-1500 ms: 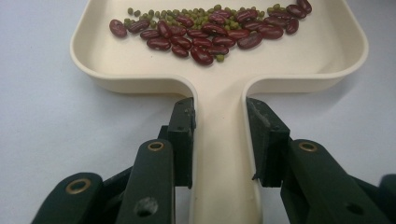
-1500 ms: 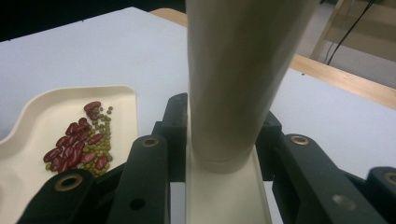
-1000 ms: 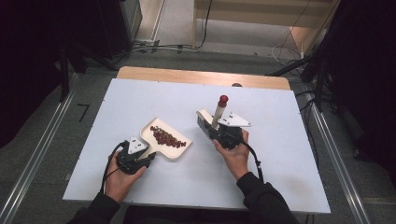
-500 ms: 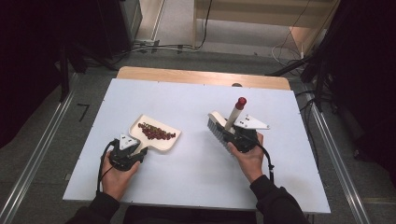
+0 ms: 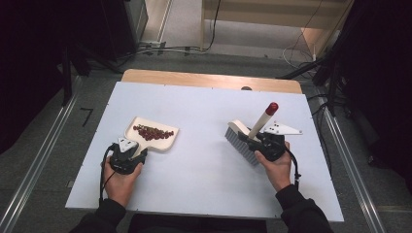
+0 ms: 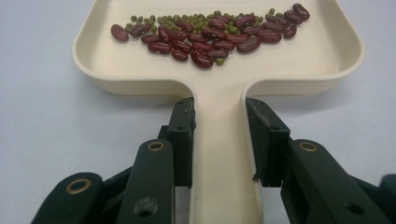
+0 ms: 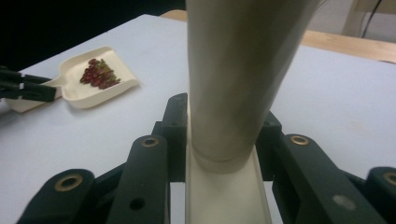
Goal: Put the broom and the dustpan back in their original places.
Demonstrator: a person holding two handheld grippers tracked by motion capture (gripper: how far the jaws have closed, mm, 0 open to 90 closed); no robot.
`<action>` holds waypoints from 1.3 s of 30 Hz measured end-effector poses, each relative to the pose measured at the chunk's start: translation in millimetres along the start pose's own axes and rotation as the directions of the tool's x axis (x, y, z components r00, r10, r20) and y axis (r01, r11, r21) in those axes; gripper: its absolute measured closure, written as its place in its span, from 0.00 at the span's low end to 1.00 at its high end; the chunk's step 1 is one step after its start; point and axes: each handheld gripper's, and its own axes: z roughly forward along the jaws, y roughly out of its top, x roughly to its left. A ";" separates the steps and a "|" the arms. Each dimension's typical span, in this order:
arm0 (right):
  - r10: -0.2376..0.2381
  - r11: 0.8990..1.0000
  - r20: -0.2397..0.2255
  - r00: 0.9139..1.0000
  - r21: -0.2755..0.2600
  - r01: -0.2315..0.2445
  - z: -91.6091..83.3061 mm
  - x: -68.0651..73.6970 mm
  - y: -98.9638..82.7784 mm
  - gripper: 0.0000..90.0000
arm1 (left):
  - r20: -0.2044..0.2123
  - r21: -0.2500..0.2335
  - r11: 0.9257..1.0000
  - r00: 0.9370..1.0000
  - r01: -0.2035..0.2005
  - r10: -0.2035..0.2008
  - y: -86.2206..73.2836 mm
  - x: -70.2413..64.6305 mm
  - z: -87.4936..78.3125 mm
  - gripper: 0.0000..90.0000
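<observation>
Left tool (image 5: pixel 142 147) clamped shut low at left, right tool (image 5: pixel 248 140) clamped shut at right

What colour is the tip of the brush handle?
Red, capping the cream handle of the brush; the tip shows best in the high view.

This looked like a lab or a recording studio, not a home. The plain white rectangular tabletop (image 5: pixel 204 126) stood alone on a grey carpeted floor (image 5: pixel 48 145), with long metal rails (image 5: pixel 39 165) running along the floor on either side. Black curtains (image 5: pixel 29 58) closed in both flanks, and loose black cables (image 5: pixel 170 48) snaked across the floor beyond the far edge. Pale wooden furniture (image 5: pixel 272 14) sat at the back. A black cable (image 5: pixel 103 170) trailed from the handheld device at the near left, all very much a test rig.
</observation>
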 end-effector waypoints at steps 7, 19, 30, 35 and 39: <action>0.028 0.999 -0.043 0.999 0.018 -0.027 -12.6 -14.7 -6.1 0.71 | -0.049 0.001 0.999 0.998 0.034 -0.034 0.1 1.1 1.4 0.74; 0.057 0.996 -0.119 0.991 0.073 -0.049 -23.1 -32.5 -14.9 0.71 | -0.103 -0.015 0.996 0.991 0.089 -0.090 1.8 8.1 5.9 0.74; 0.129 0.987 -0.177 0.976 0.117 -0.109 -29.7 -53.1 -21.0 0.71 | -0.109 -0.033 0.994 0.988 0.104 -0.107 2.9 7.5 9.0 0.74; 0.135 0.985 -0.140 0.981 0.127 -0.118 -28.3 -57.6 -22.8 0.61 | -0.090 -0.059 0.991 0.989 0.116 -0.121 4.4 7.1 5.5 0.60; 0.142 0.986 0.054 0.988 0.085 -0.147 -32.1 -64.7 -20.7 0.41 | -0.098 -0.080 0.991 0.988 0.111 -0.119 5.3 3.7 0.5 0.49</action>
